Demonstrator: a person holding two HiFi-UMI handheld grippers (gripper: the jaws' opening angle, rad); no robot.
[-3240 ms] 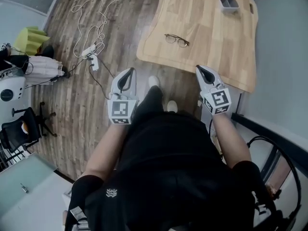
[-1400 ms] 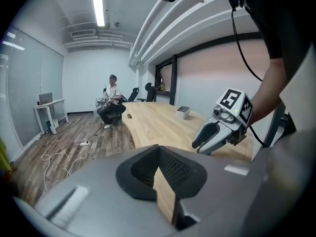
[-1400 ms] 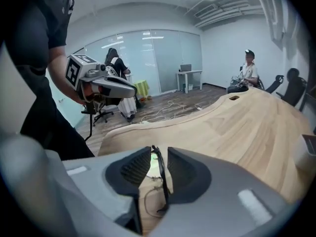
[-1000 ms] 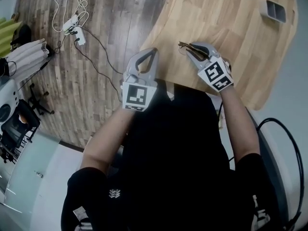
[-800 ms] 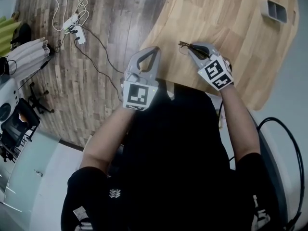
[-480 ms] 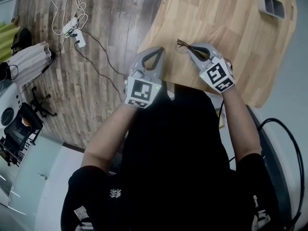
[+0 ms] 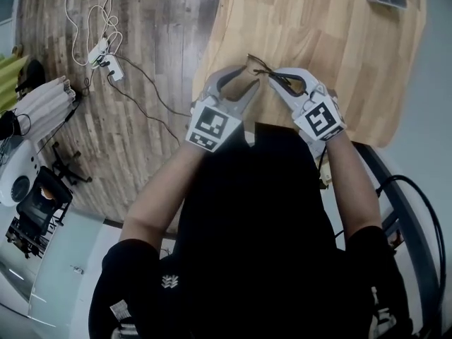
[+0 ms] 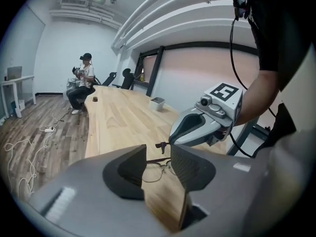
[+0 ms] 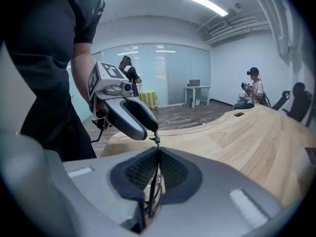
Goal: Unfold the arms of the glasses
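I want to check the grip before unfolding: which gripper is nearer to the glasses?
Right. The right gripper is shut on the glasses. The left gripper is close beside them; its jaws are opening, and the glasses show in their gap but are not touched.

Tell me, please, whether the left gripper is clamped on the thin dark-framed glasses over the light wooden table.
No: the right gripper is clamped on the thin dark-framed glasses over the light wooden table, as the right gripper view shows. The left gripper has its jaws opening, nothing gripped between them.
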